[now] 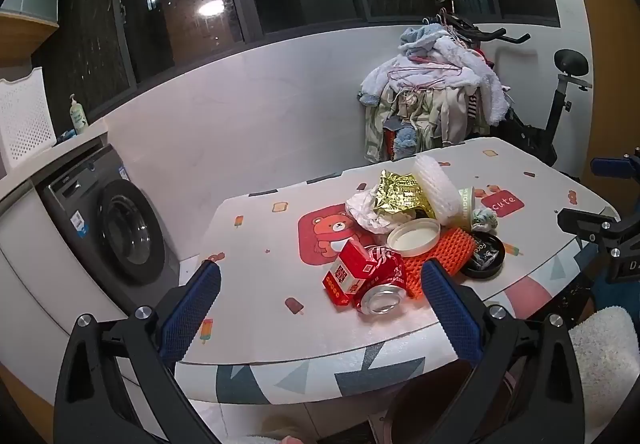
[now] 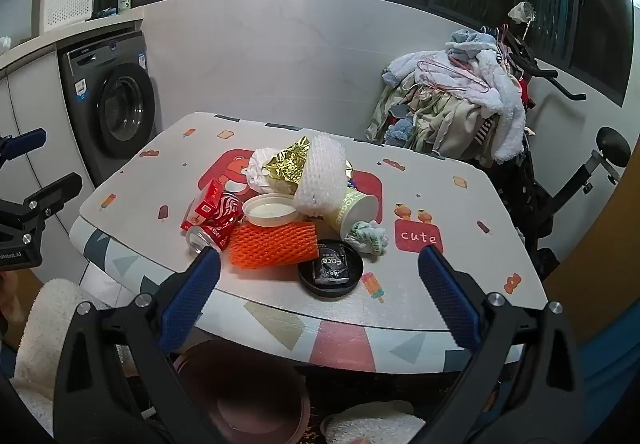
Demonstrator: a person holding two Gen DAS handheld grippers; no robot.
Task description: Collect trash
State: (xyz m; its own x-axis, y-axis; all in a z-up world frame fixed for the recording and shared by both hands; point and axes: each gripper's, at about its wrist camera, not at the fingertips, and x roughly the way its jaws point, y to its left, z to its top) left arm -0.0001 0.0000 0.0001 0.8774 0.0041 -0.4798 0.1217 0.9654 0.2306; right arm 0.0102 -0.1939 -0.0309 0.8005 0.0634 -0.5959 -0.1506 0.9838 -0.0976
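While the left claw [image 1: 320, 286] stands wide open and empty at the bench [image 1: 256, 324] edge, a trash pile lies ahead: red can [image 1: 380, 284], red box [image 1: 350, 276], orange foam net [image 1: 440, 256]. Right view: right claw [image 2: 319, 272], likewise open and empty, faces the black lid [image 2: 331, 274] beside the net; a brown bin [image 2: 244, 392] sits below the bench.

At the bottom of my right view, the round brown plastic bin [image 2: 240, 396] is half hidden under the patterned table [image 2: 460, 284].
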